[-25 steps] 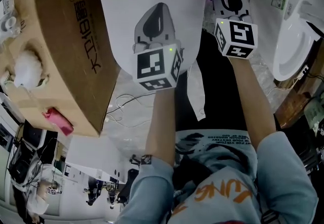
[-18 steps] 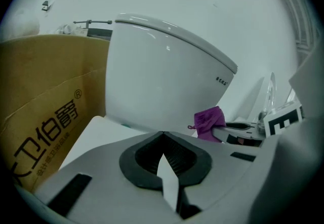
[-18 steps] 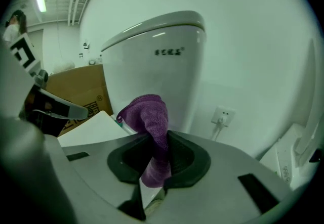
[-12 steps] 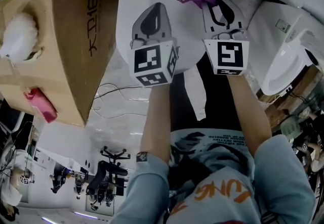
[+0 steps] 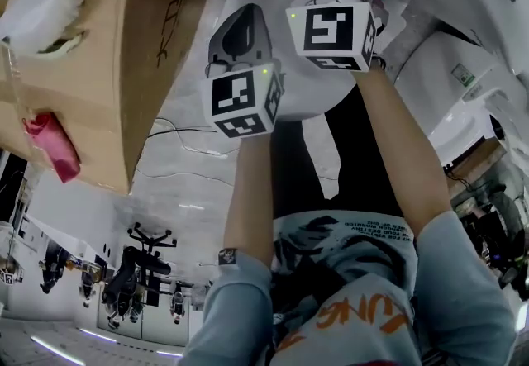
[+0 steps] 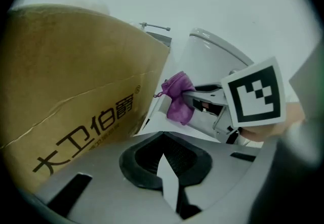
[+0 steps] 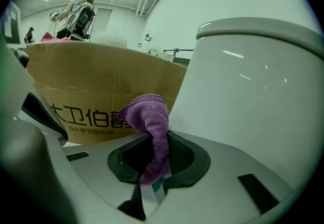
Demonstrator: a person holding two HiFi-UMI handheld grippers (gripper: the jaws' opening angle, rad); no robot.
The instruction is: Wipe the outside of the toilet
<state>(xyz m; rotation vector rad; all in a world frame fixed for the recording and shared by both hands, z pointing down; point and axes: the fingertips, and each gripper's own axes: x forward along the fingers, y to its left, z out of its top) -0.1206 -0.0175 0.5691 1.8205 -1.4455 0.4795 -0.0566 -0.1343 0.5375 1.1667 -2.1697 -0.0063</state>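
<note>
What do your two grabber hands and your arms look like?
The left grey plastic gripper and the right grey plastic gripper have smooth rounded bodies with black ribbed pads inside. Each carries a white cube with black square markers, left, right. The sleeves are light blue.

The cardboard box (image 7: 101, 86) stands left of the toilet (image 7: 253, 91), with the cloth (image 7: 152, 117) in the right claw (image 7: 154, 167) before both.

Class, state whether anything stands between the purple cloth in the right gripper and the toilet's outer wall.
Nothing visible does. The purple cloth, clamped in the right gripper, has open air up to the toilet; the cardboard box stands aside, leftward.
</note>
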